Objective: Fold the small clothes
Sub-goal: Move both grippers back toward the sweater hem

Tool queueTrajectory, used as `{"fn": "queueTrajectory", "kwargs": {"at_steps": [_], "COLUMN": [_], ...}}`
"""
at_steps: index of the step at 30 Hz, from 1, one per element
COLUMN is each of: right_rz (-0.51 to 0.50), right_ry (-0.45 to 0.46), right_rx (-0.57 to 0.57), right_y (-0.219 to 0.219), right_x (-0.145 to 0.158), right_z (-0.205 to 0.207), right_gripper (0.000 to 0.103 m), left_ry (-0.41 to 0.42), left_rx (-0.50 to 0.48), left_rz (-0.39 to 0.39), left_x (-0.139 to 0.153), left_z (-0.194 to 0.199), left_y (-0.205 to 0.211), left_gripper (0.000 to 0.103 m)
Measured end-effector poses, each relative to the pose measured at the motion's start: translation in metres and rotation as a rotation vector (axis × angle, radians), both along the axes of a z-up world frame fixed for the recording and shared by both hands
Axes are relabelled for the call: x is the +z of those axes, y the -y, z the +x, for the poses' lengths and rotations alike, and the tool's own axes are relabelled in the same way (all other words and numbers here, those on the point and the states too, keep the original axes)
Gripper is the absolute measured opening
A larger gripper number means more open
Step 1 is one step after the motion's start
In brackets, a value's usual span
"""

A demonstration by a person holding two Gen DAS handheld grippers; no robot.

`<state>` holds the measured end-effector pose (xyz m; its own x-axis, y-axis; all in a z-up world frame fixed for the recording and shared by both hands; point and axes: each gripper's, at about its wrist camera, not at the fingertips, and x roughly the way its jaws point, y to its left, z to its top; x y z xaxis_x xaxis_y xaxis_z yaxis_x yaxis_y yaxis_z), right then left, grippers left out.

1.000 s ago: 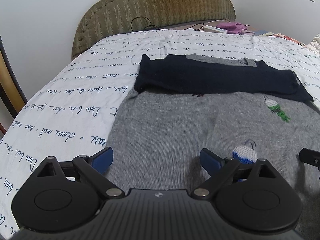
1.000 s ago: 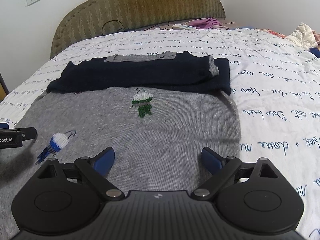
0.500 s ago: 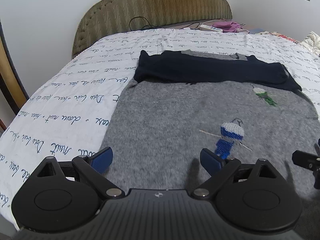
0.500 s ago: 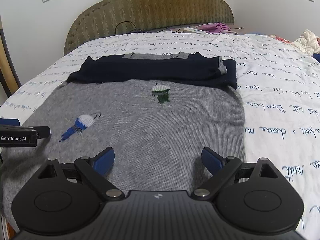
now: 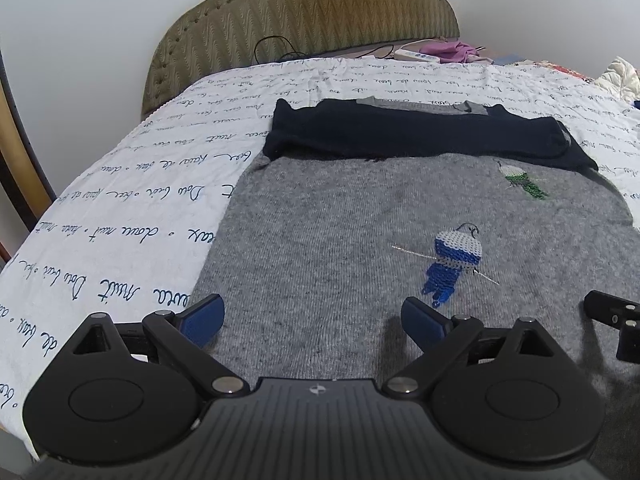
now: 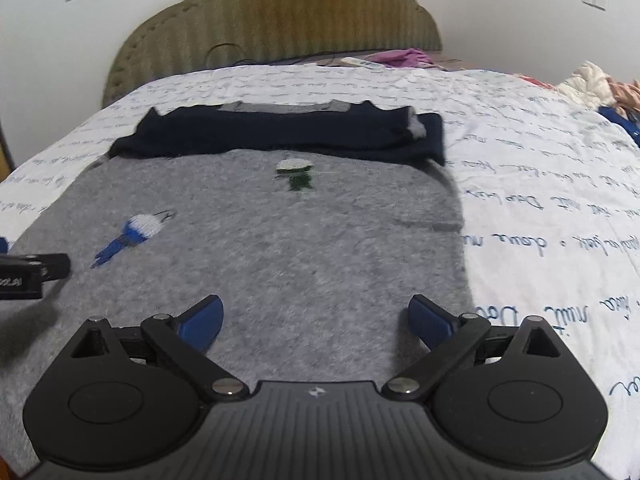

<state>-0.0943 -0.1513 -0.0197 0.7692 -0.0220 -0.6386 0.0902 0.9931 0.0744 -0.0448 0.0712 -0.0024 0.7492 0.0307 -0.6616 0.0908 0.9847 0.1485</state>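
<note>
A small grey knit sweater (image 5: 340, 232) lies flat on the bed, its navy sleeves (image 5: 416, 136) folded across the upper part. It has a blue embroidered figure (image 5: 452, 264) and a green one (image 5: 524, 184). It also shows in the right wrist view (image 6: 280, 240), with the navy sleeves (image 6: 288, 132). My left gripper (image 5: 312, 320) is open and empty over the sweater's near left hem. My right gripper (image 6: 316, 318) is open and empty over the near right hem. Each gripper shows at the other view's edge.
The bed has a white sheet with blue script (image 5: 120, 232) and an olive padded headboard (image 5: 304, 12). A remote (image 5: 416, 55) and purple cloth (image 5: 452, 49) lie by the headboard. Loose clothes (image 6: 596, 84) are piled at the far right. The bed's left edge is close.
Both grippers have pulled back toward the sweater's near hem, so more of the sweater and bed shows. Both stay open and empty. The sweater has not moved.
</note>
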Motion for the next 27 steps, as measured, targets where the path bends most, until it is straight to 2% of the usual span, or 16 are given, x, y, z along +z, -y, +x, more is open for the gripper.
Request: {"fn": "queueTrajectory", "kwargs": {"at_steps": [7, 17, 27], "right_rz": [-0.024, -0.023, -0.021], "right_ry": [-0.038, -0.048, -0.055], "right_rx": [0.007, 0.029, 0.041], "right_y": [-0.002, -0.006, -0.008], "right_x": [-0.005, -0.009, -0.009], "right_z": [-0.003, -0.027, -0.040], "right_gripper": [0.103, 0.103, 0.103], "left_ry": [-0.014, -0.029, -0.050], "left_rx": [-0.040, -0.062, -0.060], "left_rz": [0.015, 0.019, -0.018], "left_x": [-0.005, -0.015, -0.017], "left_z": [-0.010, -0.026, -0.038], "left_y": [0.000, -0.003, -0.016], "left_gripper": [0.097, 0.103, 0.103]}}
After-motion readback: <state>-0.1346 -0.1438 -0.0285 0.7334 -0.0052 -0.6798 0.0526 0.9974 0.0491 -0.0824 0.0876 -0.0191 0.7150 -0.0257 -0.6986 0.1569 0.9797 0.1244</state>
